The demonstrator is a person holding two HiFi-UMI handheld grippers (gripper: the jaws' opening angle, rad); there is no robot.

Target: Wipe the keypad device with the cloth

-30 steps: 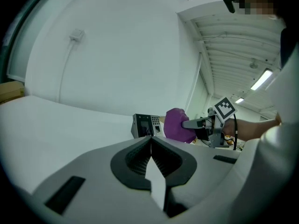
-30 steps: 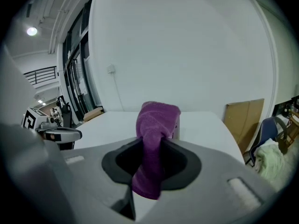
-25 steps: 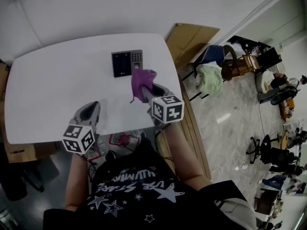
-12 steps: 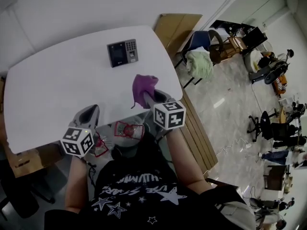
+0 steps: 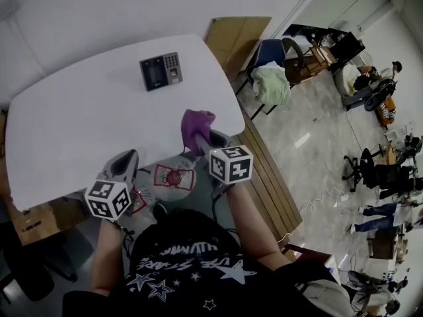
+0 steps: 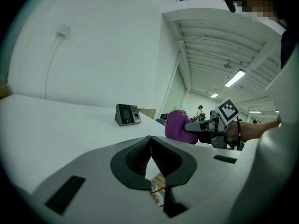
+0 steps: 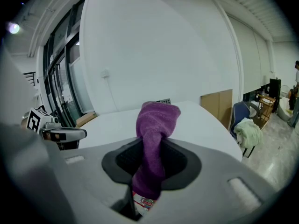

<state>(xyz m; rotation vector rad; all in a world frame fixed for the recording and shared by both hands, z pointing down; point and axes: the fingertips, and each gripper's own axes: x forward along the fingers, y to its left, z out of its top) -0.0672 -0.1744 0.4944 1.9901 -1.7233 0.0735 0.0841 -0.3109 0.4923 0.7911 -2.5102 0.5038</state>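
Note:
The dark keypad device stands near the far right part of the white table; it also shows small in the left gripper view. My right gripper is shut on a purple cloth at the table's near right edge, well short of the device. In the right gripper view the cloth bunches up between the jaws and hides most of the device. My left gripper sits at the near edge, shut with nothing in it.
A cardboard sheet leans beyond the table's right corner. A chair with a pale green garment stands on the floor to the right. Office chairs and people are far off at the right. A cardboard box sits under the left edge.
The right gripper has drawn back with the purple cloth from beside the keypad device to the table's near edge. The left gripper stays about where it was.

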